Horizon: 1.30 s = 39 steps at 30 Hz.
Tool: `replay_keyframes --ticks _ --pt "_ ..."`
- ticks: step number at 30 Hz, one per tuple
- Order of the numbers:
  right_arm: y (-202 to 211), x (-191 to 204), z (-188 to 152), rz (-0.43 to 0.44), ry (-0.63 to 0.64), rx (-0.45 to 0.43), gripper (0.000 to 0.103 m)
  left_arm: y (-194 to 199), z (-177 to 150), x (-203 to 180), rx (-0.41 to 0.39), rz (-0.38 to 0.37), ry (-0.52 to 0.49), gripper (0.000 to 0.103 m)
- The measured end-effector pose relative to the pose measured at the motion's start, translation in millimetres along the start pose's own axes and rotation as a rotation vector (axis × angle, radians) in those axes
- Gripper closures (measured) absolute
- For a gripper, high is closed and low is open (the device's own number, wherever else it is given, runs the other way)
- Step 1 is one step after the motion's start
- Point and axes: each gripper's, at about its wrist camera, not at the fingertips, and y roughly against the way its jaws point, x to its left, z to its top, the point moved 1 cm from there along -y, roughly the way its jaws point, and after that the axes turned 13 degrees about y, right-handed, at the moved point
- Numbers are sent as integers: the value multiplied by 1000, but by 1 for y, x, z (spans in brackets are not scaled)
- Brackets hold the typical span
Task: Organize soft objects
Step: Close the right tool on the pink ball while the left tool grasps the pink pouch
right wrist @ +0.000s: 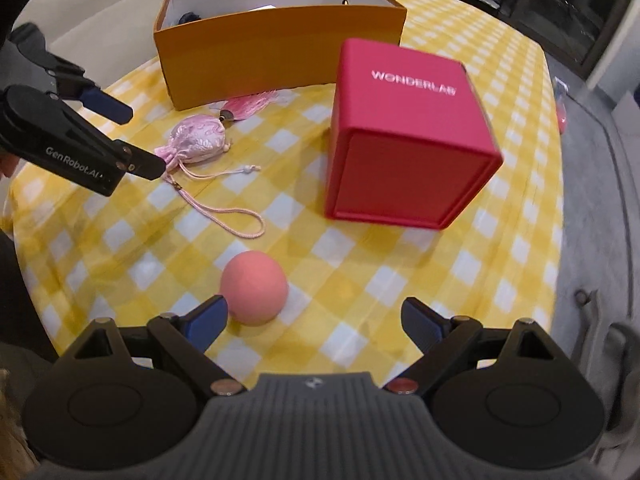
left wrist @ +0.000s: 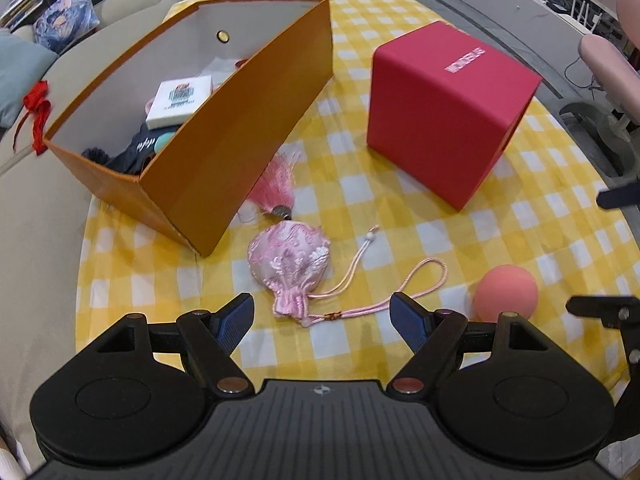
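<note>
A pink silk pouch (left wrist: 289, 262) with a tassel and a looped cord lies on the yellow checked cloth, just beyond my left gripper (left wrist: 322, 314). That gripper is open, its blue pads on either side of the pouch's tied neck without touching it. A pink soft ball (right wrist: 255, 287) rests on the cloth in front of my right gripper (right wrist: 314, 318), which is open too, with the ball next to its left pad. In the right wrist view the pouch (right wrist: 198, 140) and the left gripper (right wrist: 138, 140) show at the left. The ball (left wrist: 506, 294) shows at the right in the left wrist view.
An open orange box (left wrist: 248, 128) holding a white card box and dark items stands behind the pouch. A closed red cube box (left wrist: 448, 108) stands to its right. The table's edge runs along a beige sofa (left wrist: 36, 220) on the left.
</note>
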Motion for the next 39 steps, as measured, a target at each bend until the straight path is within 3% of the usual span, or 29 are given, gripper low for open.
replay_keyframes --ticks 6,11,27,39 --pt "-10 14 -13 18 -42 -21 11 -12 -2 15 9 7 38 12" --pt "-17 27 -17 -17 -47 -59 11 -19 1 27 -24 -12 77 12" --pt "-55 30 -12 -32 -108 -54 11 -67 9 24 -13 -14 82 12" --pt "-71 37 -9 -7 -72 -57 30 -87 13 27 -1 -13 89 13"
